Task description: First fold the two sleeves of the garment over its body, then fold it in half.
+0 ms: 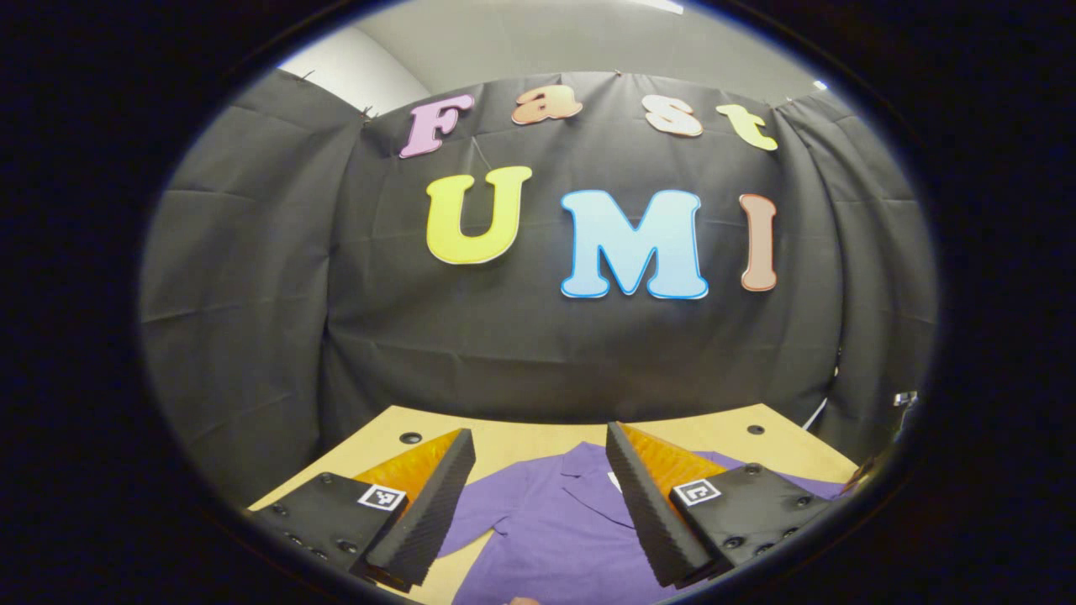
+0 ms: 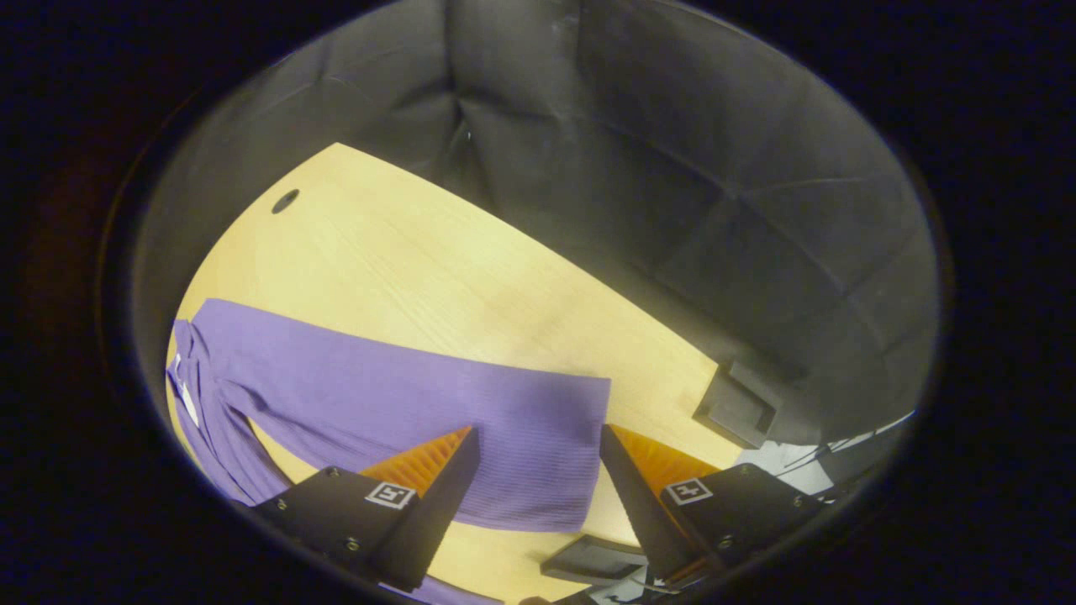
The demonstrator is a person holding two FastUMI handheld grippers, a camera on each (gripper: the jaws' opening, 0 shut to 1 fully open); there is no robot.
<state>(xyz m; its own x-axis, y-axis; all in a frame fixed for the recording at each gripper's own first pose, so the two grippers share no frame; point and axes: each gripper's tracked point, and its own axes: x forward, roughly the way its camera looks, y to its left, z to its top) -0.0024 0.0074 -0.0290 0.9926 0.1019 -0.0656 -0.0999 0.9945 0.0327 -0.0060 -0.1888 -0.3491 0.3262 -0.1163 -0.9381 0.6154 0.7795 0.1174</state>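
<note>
We count one garment, two grippers with two fingers each, and one table. In the left gripper view we see the purple garment (image 1: 555, 521) lying flat on the light wooden table (image 1: 521, 437), its collar pointing toward the black cloth wall (image 1: 252, 294) at the back. A short sleeve spreads out to the left of the body, and a small white tag shows at the neck. The left gripper (image 1: 538, 496) hangs above the collar area with its jaws spread wide, holding nothing; each of its fingers (image 1: 429, 512) is black and ridged on the inner face, with orange behind it and a square marker on the mount.

In the right gripper view we see one sleeve (image 2: 437, 403) stretched out straight across the table (image 2: 403, 244), ribbed in texture, its cuff end cut square. The right gripper (image 2: 538, 487) sits over that cuff end, jaws wide apart, gripping nothing; we cannot tell whether the fingertips touch the cloth. We count three dark round holes in the tabletop in the left gripper view and one (image 2: 285, 201) in the right gripper view, and two dark blocks (image 2: 740, 403) at the table edge near the right gripper.
</note>
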